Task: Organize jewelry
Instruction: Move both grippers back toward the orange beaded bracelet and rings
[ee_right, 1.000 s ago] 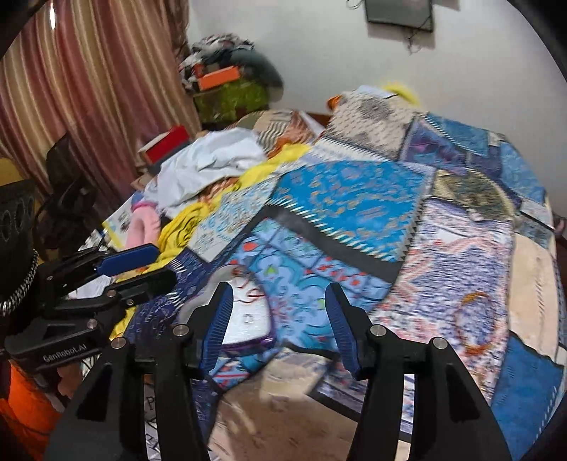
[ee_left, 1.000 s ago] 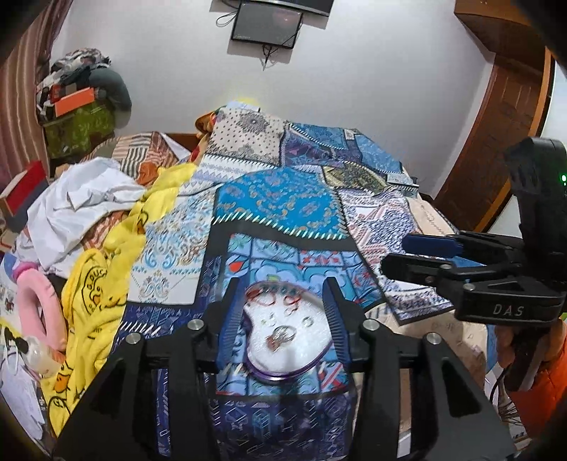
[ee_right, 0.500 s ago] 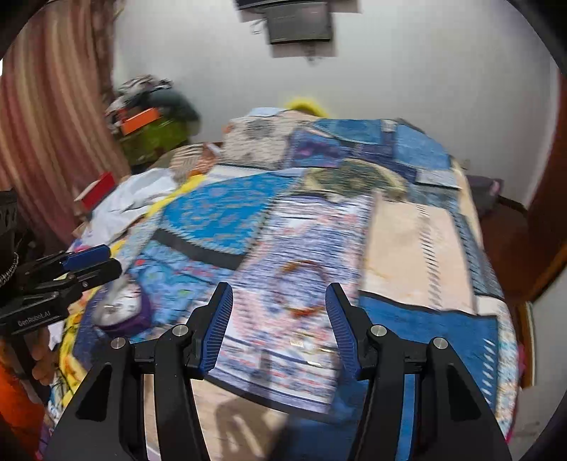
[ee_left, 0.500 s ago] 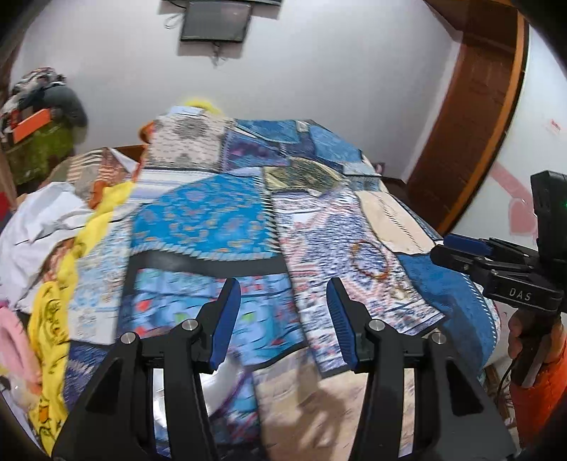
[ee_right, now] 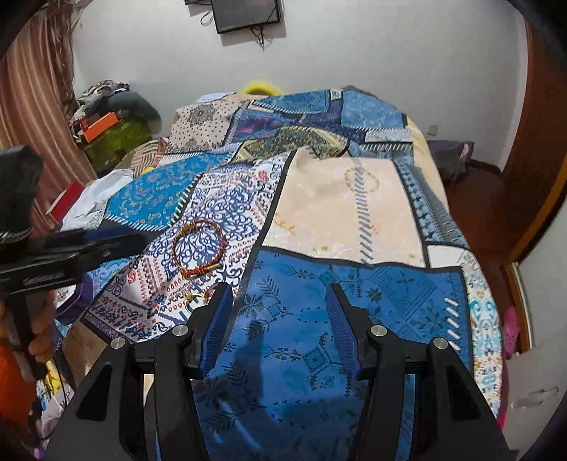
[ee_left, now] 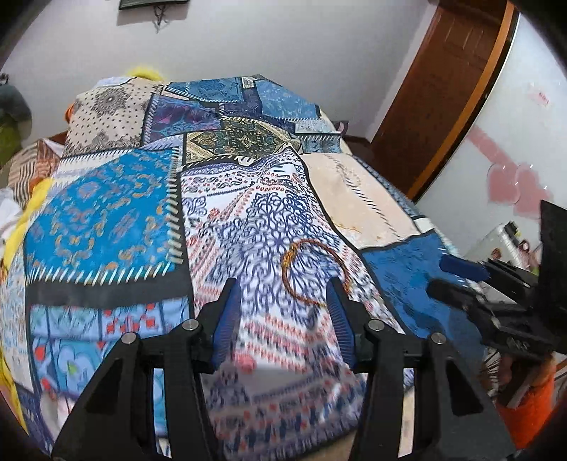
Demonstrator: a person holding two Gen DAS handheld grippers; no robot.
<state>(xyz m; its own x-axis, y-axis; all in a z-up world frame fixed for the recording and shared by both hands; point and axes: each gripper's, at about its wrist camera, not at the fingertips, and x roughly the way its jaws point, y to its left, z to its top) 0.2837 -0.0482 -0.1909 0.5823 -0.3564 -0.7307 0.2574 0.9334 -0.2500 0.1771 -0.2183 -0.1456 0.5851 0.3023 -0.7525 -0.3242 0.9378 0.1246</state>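
Observation:
A red and orange braided bracelet (ee_left: 284, 264) lies flat on the white-and-blue patch of the patchwork bedspread (ee_left: 106, 220). My left gripper (ee_left: 283, 314) hovers just short of it, its jaws closing with nothing pressed between the pads; the bracelet shows past the right fingertip. In the right wrist view the bracelet (ee_right: 198, 271) lies to the upper left of my right gripper (ee_right: 280, 314), which is open over a dark blue patch and holds nothing. Small gold pieces (ee_right: 191, 297) lie near its left fingertip. A purple jewelry box (ee_right: 78, 298) is partly hidden behind the left gripper (ee_right: 88, 244).
Clothes are piled (ee_right: 106, 117) by the curtain (ee_right: 32, 88) at the far left. A wooden door (ee_left: 443, 88) stands at the right beyond the bed's edge. A screen (ee_right: 248, 14) hangs on the far wall. A person's hand (ee_right: 39, 340) grips the left tool.
Both grippers have swung to the right across the bed. The heart-shaped box with rings has left the left wrist view, and the bracelet now lies in front of the left gripper.

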